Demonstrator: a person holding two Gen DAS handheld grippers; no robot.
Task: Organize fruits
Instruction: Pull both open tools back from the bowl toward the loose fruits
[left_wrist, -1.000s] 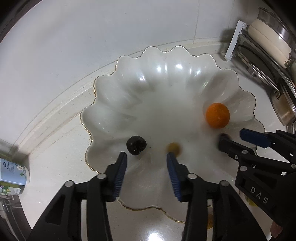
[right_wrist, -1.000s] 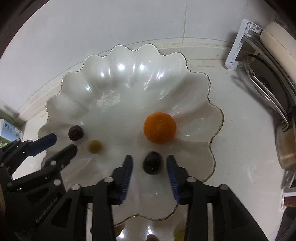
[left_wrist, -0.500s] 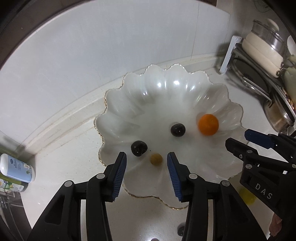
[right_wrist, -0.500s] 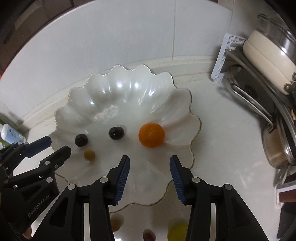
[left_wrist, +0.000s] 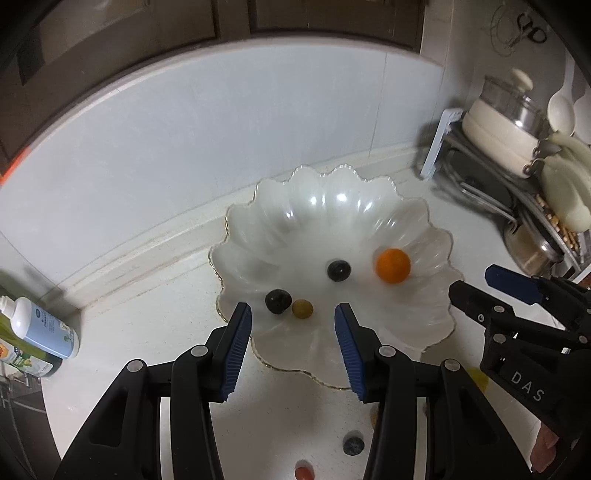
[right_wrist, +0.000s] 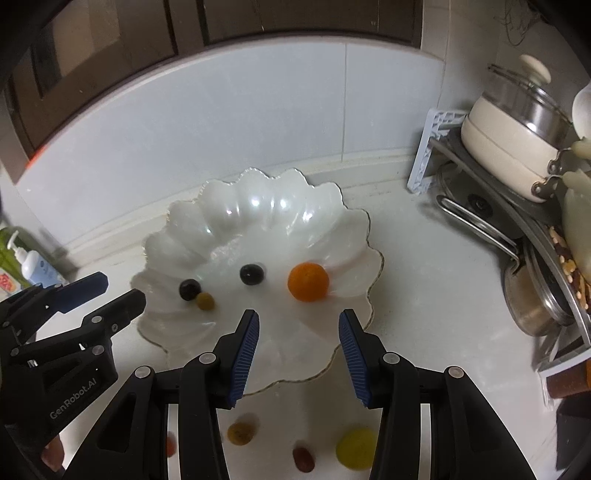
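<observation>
A white scalloped dish (left_wrist: 325, 206) (right_wrist: 258, 192) sits on the pale counter. In it lie an orange (left_wrist: 392, 265) (right_wrist: 308, 281), two dark round fruits (left_wrist: 338, 270) (left_wrist: 277, 301) (right_wrist: 252, 274) (right_wrist: 190, 289) and a small olive-coloured fruit (left_wrist: 302, 308) (right_wrist: 205, 301). My left gripper (left_wrist: 293, 347) hangs open and empty above the dish's near rim. My right gripper (right_wrist: 298, 347) is open too, holding nothing, over the near right part of the dish. Loose fruits lie on the counter in front: a yellow one (right_wrist: 355, 448), a brownish one (right_wrist: 241, 432), a red one (right_wrist: 303, 459) and a dark one (left_wrist: 353, 445).
A rack at the right holds a cream pot with a glass lid (right_wrist: 517, 122), pan lids and a steel pan (right_wrist: 535, 310). Bottles (left_wrist: 40, 332) stand at the left counter edge. A tiled wall rises behind the dish, with dark cabinets above.
Both grippers have risen and drawn back from the dish, staying open. The dark fruit that lay between the right fingers rolled to the dish's middle. Loose fruits on the counter have come into view.
</observation>
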